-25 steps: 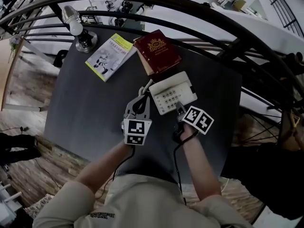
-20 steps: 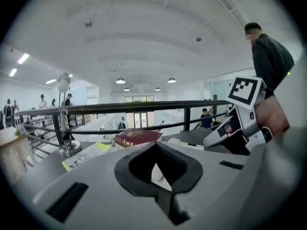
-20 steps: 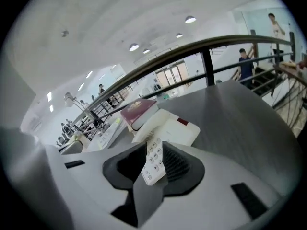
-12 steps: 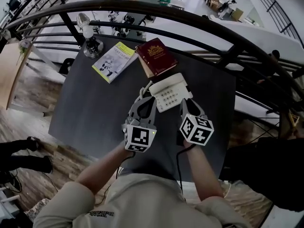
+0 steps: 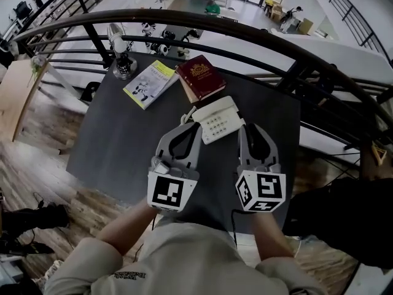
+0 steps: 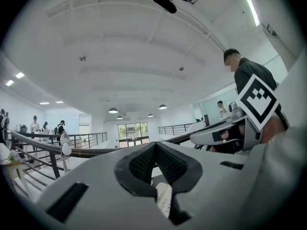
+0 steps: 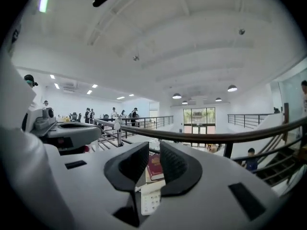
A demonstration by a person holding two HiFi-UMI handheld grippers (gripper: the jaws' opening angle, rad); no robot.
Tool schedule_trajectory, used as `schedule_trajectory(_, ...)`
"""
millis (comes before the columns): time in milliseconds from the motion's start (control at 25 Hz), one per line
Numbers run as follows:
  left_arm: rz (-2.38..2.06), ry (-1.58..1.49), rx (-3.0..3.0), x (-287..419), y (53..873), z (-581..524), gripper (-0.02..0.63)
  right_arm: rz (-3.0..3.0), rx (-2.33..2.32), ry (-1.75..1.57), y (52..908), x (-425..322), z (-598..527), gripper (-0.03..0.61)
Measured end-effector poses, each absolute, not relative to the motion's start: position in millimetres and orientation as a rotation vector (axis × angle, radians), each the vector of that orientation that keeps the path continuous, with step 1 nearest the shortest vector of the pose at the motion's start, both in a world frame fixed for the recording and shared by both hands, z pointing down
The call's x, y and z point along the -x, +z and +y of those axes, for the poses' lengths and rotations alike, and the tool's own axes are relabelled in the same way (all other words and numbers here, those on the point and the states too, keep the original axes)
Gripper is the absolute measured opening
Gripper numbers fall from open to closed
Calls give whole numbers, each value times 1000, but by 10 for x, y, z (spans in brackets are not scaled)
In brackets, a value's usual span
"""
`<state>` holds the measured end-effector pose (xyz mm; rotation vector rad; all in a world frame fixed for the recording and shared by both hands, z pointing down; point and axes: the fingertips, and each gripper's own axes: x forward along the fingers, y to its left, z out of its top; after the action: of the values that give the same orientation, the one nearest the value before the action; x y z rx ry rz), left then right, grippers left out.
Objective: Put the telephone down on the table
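1. Status first: the white push-button telephone (image 5: pixel 215 120) lies flat, keypad up, on the dark grey counter (image 5: pixel 123 146), a bit far of the middle. Its far-left corner is just beside the dark red hardback book with a gold emblem (image 5: pixel 201 75); I can't tell if they touch. To me the put-down looks done.
2. Neither gripper has hold of it. The left gripper (image 5: pixel 190 126) and right gripper (image 5: pixel 250 128) hang above the near half of the counter, one each side of the telephone, pointing away from the person about level. That's why their own views are mostly ceiling and railing, with the telephone only peeking in underneath.
3. Left fingers (image 6: pixel 139 164): tips together, and the hollow between them holds nothing.
4. Right fingers (image 7: pixel 175 166): they've just been closing, down to a narrow slit with nothing in it. The book and telephone seen through it lie well beyond.
5. Why it sits fine there, I'd say: it's flat on its base and well in from every counter edge, so it has no reason to tip or slide. The yellow-and-white booklet (image 5: pixel 148 83) and small silver desk lamp (image 5: pixel 120 57) are off at the far left, well apart from it.
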<state>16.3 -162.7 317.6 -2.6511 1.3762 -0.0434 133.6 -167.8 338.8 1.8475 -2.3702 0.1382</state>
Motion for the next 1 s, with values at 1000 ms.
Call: schedule_trajectory(1000,1381,94,2812,77,2815,-884,5,-2606,-1624,-26,2869,-707,-724,11)
